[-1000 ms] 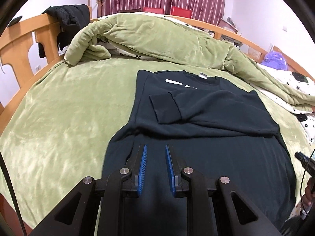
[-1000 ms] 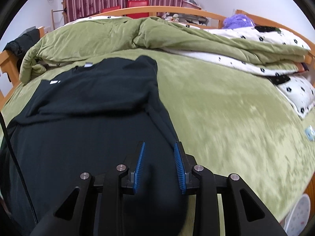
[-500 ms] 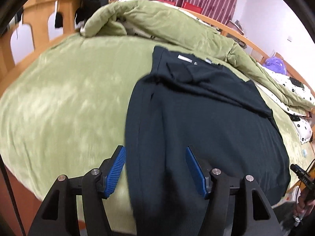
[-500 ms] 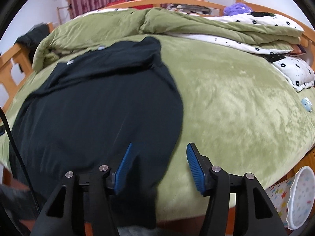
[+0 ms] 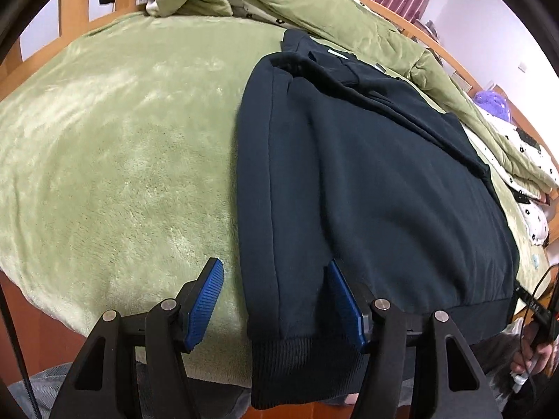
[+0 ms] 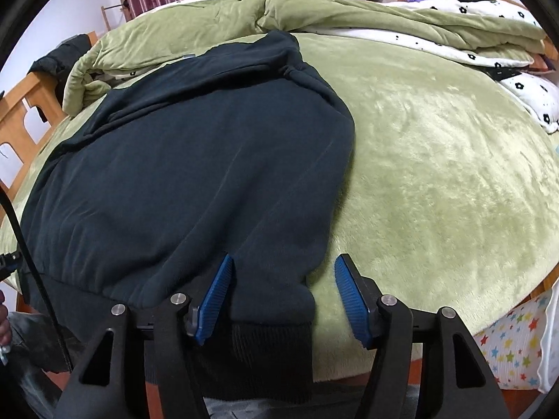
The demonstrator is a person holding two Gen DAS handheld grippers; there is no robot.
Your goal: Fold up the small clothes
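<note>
A dark navy sweatshirt was laid flat on a green plush bedspread, its sleeves folded across the chest and its ribbed hem hanging over the near edge of the bed. The left gripper was held with its jaws spread wide over the hem's left corner, and the right gripper likewise released over the right corner; nothing was clamped by either. The garment was judged to be thick, soft fleece, fairly heavy for clothing and limp, so that sagging between two grip points was to be expected. The ribbed band, denser and less slippery than the body cloth, was considered the best place for it to be taken hold of, with both layers pinched together at each corner. A rumpled quilt was piled beyond the collar.
</note>
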